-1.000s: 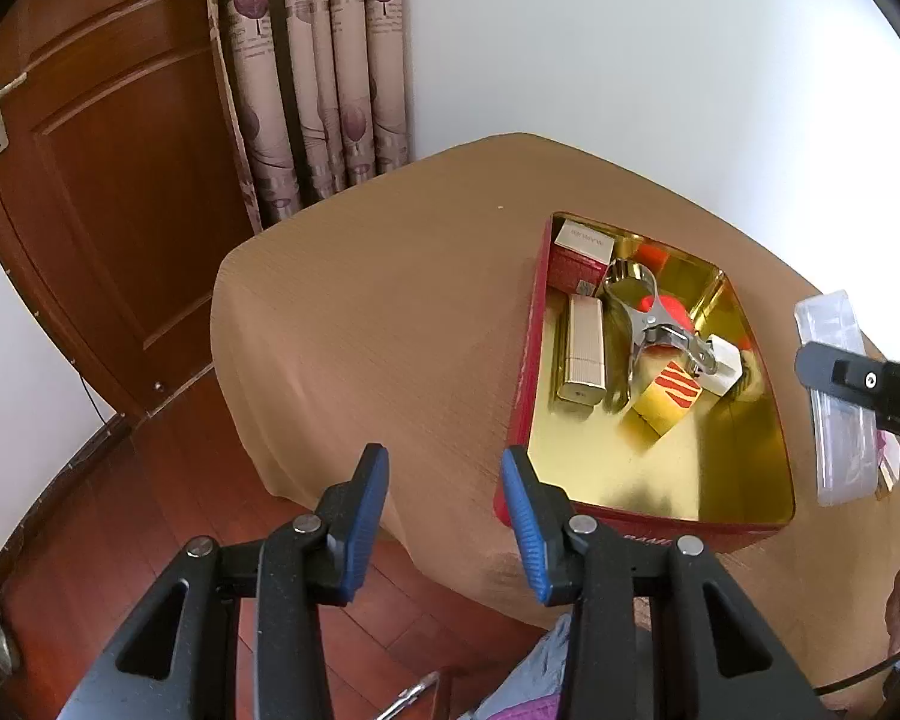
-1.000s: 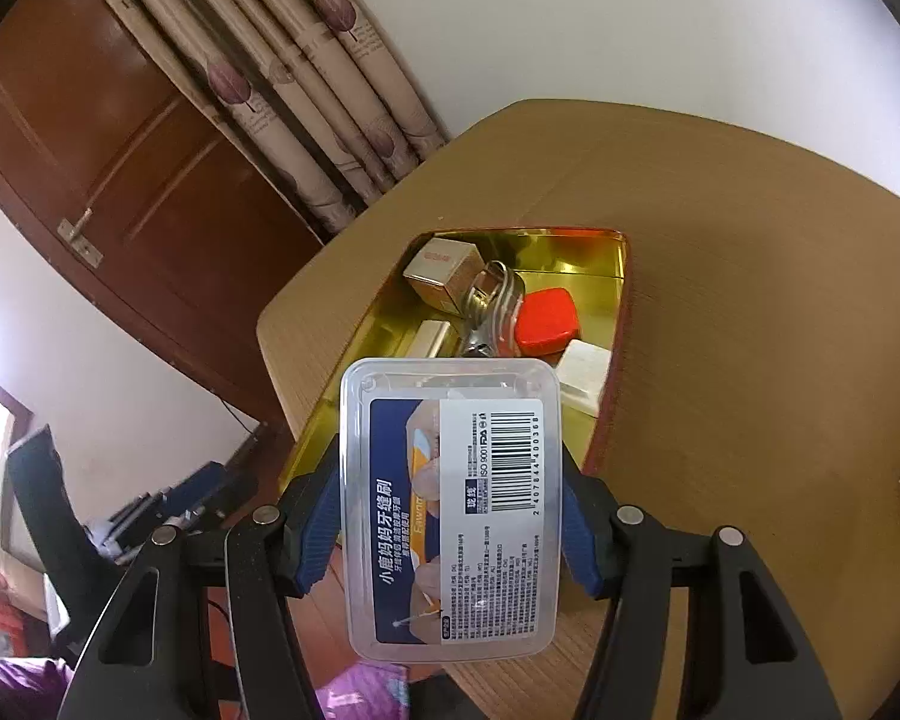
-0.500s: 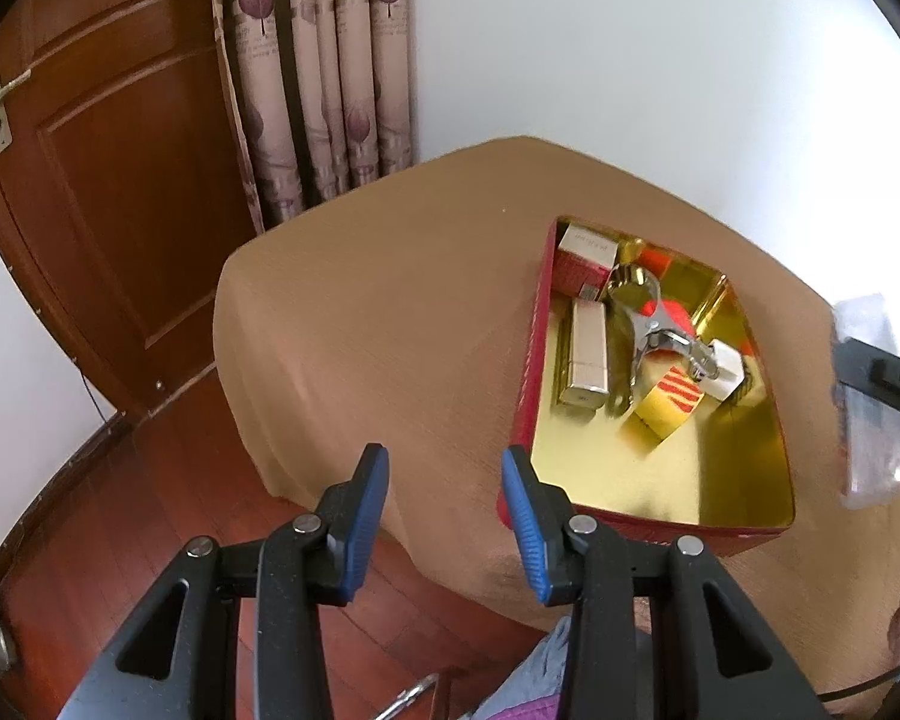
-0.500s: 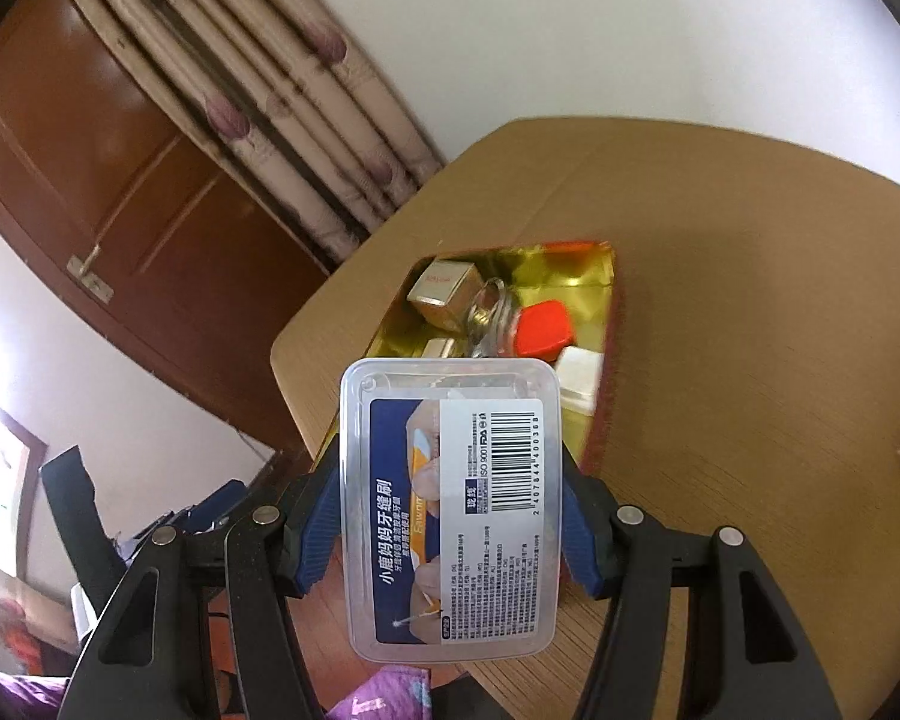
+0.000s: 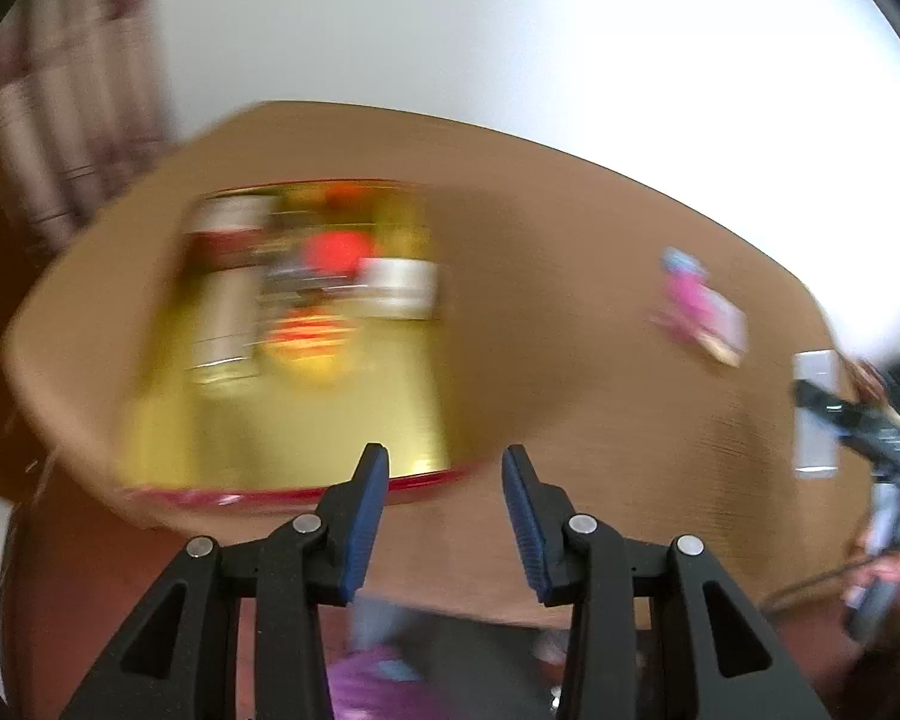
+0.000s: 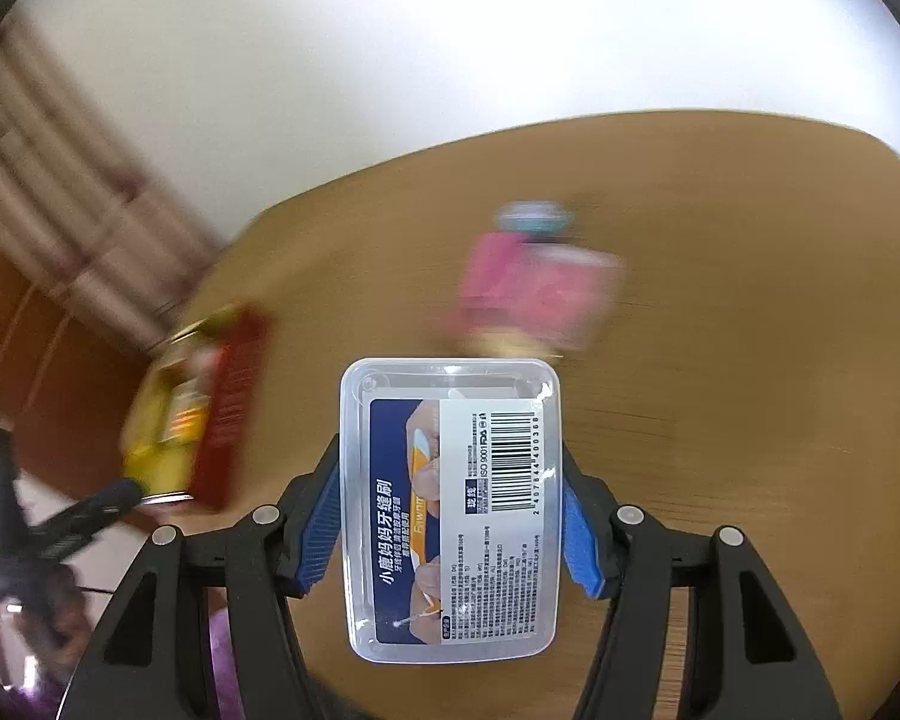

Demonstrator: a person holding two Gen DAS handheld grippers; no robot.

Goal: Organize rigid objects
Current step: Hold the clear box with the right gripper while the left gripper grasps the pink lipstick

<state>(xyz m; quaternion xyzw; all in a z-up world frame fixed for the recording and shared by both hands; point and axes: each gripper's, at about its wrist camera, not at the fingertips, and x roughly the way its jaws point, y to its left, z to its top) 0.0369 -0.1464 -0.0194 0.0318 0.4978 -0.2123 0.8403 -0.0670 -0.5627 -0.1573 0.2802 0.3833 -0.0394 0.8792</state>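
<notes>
- While both views are smeared by motion blur, the right gripper [image 6: 450, 504] is clamped on a clear plastic interdental-brush box [image 6: 450, 504], held low in the centre of the right wrist frame above the brown table [image 6: 750, 420].
- Carrying the box seems to be the step in hand; the red tin tray [image 5: 426, 480] sits at the left edge of that frame, so the next move likely calls for bringing the box over the tray's bare gold floor and lowering it.
- Inside the tray, upper left of the left wrist frame, lie blurred boxes and something red; details cannot be told.
- At the bottom of its frame, the left gripper [image 5: 444, 498] is spread apart, holding nothing.
- Near the centre of the right wrist frame, a pink packet [image 6: 534, 294] lies on the table.
</notes>
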